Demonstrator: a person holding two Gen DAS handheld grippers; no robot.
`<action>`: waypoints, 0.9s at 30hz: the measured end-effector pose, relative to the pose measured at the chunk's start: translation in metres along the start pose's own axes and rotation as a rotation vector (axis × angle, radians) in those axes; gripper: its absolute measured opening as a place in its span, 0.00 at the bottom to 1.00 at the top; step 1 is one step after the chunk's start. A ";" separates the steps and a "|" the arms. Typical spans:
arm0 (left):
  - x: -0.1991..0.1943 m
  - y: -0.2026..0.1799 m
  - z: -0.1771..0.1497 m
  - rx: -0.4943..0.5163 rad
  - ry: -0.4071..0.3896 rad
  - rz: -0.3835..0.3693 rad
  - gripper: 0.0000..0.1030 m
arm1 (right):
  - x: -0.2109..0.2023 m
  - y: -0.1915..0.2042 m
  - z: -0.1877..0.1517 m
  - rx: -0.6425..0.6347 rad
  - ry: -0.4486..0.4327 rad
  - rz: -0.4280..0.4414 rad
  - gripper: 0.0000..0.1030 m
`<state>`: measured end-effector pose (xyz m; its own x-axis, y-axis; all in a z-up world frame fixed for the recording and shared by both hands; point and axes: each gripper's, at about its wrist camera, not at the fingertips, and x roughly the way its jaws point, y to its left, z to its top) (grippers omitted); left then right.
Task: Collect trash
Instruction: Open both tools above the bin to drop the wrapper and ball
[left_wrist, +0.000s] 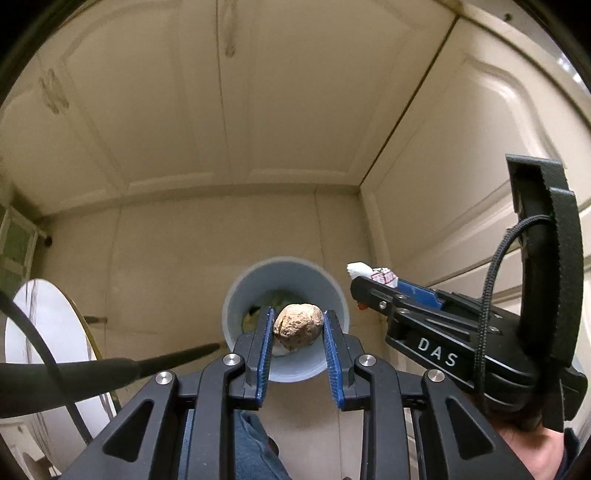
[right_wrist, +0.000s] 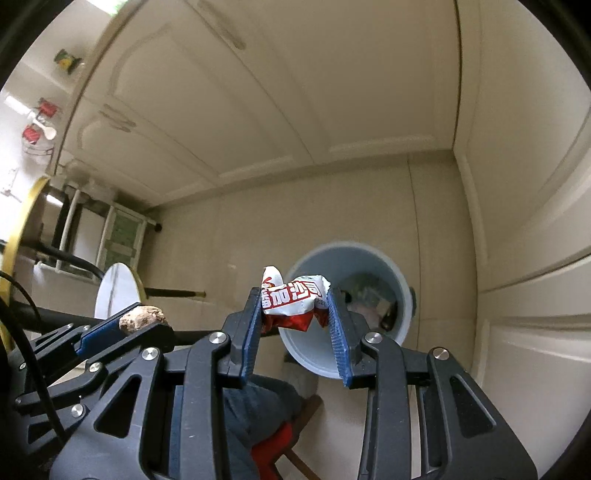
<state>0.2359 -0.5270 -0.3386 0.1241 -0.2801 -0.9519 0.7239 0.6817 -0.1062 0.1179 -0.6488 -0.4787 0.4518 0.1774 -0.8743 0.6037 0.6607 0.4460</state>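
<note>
Both pieces of trash are already picked up and are held above the bin (left_wrist: 236, 295), but neither is dropped yet. Trash is already seen lying inside the bin. More litter is judged to remain on the bench (right_wrist: 22, 110), well apart from the bin.

The left tool (left_wrist: 298, 325) is closed on a lump (left_wrist: 298, 325): brownish, rough, roundish, over the bin's mouth. The right tool (right_wrist: 295, 306) is clamped on a wrapper (right_wrist: 291, 301): red and white, crumpled, printed, at the bin's near rim.

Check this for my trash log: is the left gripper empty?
No, the left gripper is shut on a brown crumpled lump, held above the open grey bin.
</note>
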 end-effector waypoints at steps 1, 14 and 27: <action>0.006 -0.002 0.007 -0.005 0.012 0.001 0.26 | 0.003 -0.002 0.000 0.006 0.006 0.002 0.33; 0.024 -0.007 0.024 -0.056 -0.016 0.041 0.72 | 0.007 -0.022 0.000 0.099 -0.019 0.029 0.96; -0.019 -0.024 -0.010 -0.008 -0.144 0.011 0.79 | -0.041 -0.020 -0.001 0.154 -0.109 0.006 1.00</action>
<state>0.2092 -0.5310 -0.3207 0.2291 -0.3662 -0.9019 0.7162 0.6909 -0.0986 0.0863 -0.6683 -0.4524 0.5195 0.0951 -0.8492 0.6904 0.5388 0.4827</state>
